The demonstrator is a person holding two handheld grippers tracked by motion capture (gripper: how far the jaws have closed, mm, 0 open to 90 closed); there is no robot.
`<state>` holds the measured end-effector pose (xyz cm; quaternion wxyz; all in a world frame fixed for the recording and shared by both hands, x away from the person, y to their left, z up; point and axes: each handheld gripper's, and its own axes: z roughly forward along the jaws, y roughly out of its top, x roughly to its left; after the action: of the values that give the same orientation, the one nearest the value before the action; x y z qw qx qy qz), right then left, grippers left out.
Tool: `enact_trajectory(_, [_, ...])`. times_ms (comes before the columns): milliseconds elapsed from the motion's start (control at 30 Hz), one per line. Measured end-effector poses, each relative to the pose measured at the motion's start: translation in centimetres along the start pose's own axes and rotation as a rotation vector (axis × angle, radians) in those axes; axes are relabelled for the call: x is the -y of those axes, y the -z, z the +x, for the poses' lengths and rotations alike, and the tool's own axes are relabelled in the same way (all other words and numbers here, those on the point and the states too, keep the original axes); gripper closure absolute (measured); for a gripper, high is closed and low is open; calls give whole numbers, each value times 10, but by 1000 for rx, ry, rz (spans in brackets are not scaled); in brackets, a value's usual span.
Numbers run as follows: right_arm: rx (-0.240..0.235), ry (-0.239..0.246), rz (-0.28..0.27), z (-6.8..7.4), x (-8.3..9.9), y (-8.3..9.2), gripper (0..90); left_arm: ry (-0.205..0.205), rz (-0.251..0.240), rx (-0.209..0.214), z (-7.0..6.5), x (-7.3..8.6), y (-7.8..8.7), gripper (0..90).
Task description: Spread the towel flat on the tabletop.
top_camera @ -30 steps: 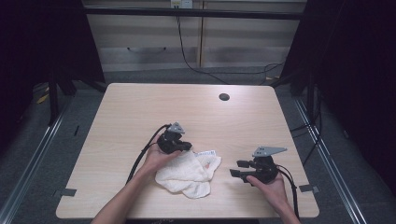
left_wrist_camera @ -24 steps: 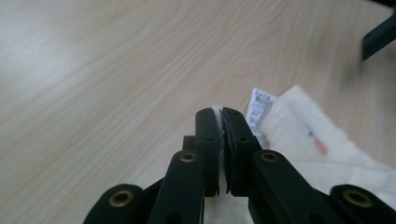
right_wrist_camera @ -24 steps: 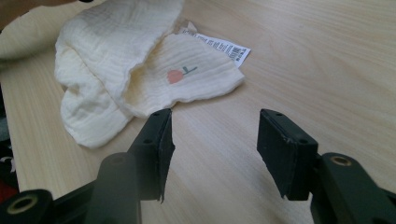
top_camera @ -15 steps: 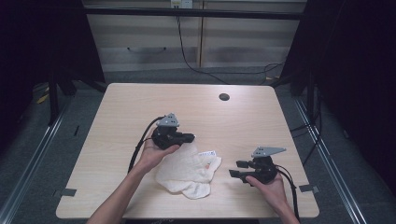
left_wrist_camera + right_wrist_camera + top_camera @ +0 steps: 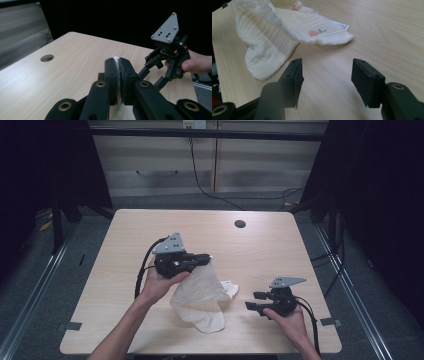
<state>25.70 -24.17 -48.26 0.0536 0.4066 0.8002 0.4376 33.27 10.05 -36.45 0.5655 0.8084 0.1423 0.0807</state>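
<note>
- On the table (image 5: 150, 235), one cream cloth (image 5: 200, 295) is the only loose thing; part of it hangs in the air and its lower end rests on the wood near the front edge.
- Two grippers are in use, one in each of the person's hands.
- The left gripper (image 5: 202, 260) is clenched on one corner of the cloth and holds it above the table; in the left gripper view a thin strip of white fabric (image 5: 117, 60) shows pinched between the two black jaws.
- The right gripper (image 5: 254, 301) sits low over the wood just beside the cloth, its jaws apart and holding nothing; they have just been opening further.
- In the right gripper view the cloth (image 5: 274, 30) lies ahead of the two spread jaws, with one small red print (image 5: 313, 33) and one white label (image 5: 342, 25) at its edge.
- One round hole (image 5: 240, 224) lies in the tabletop near the far edge.
</note>
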Motion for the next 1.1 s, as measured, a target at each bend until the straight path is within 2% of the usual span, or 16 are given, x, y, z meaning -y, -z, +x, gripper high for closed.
enact_trajectory(233, [1,1,-6,1,-3,-1,428,-20,-26,-25,-2,-24,12,861])
enact_trajectory(333, [-1,7,0,1,-3,-2,427,-17,-24,-61,2,-27,23,861])
enact_trajectory(367, [-1,12,0,1,-3,-2,427,-2,-24,-83,5,-25,27,861])
enact_trajectory(467, [3,10,5,2,-2,-1,427,40,-5,-152,19,-8,38,861])
enact_trajectory(667, [5,8,8,1,-4,-5,427,157,16,-255,50,35,60,860])
enact_trajectory(767, [4,8,8,1,-7,-7,427,202,29,-303,64,54,73,860])
enact_trajectory(900, [1,24,7,-1,-13,-14,426,250,46,-340,78,73,85,860])
enact_trajectory(967, [-3,26,5,-2,-17,-18,426,280,37,-348,84,80,89,861])
enact_trajectory(1100, [-4,43,10,-7,-30,-29,439,318,56,-358,90,95,89,860])
